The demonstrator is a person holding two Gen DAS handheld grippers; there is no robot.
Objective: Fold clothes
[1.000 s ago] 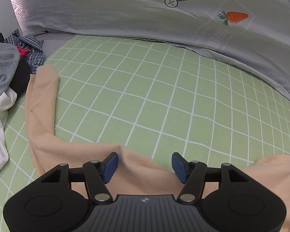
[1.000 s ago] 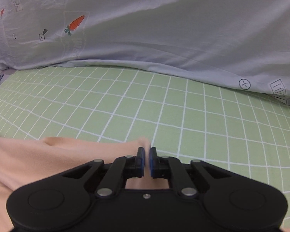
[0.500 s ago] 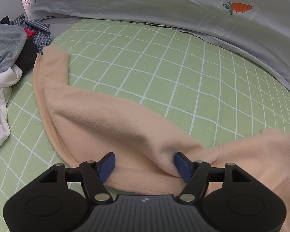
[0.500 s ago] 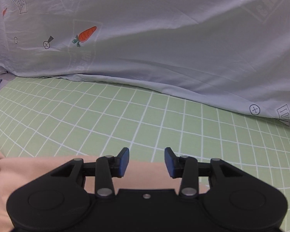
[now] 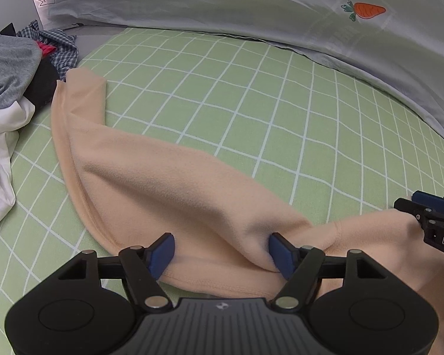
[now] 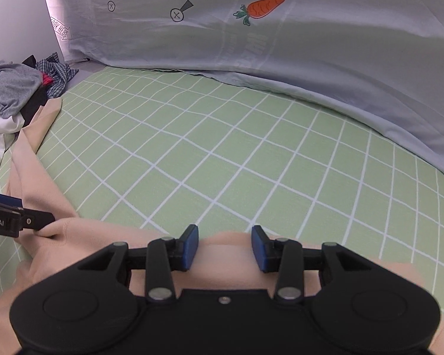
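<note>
The right gripper [image 6: 224,247] has let go of the peach fleece garment [image 5: 168,183] and stands half-open, while the left gripper [image 5: 220,251], opening wide, grips nothing, so this fold is laid.

Grey duvet [image 6: 325,59], top-left corner: arrow label "LOOK HERE" [image 6: 60,31]. Right gripper [image 5: 429,224] side: "DAS", cut off. Left gripper [image 6: 17,219] side: "obot.AI", start hidden.

Peach garment [image 5: 174,183] of soft matt fleece with a fine nap, green checked bed sheet [image 5: 251,103] of smooth matt woven cloth, grey printed duvet [image 6: 325,53] of thin, lightly creased cotton, left tongs [image 5: 221,251] of matt black plastic, blue rubbery pads [image 5: 162,251], shiny metal pivot pins
</note>
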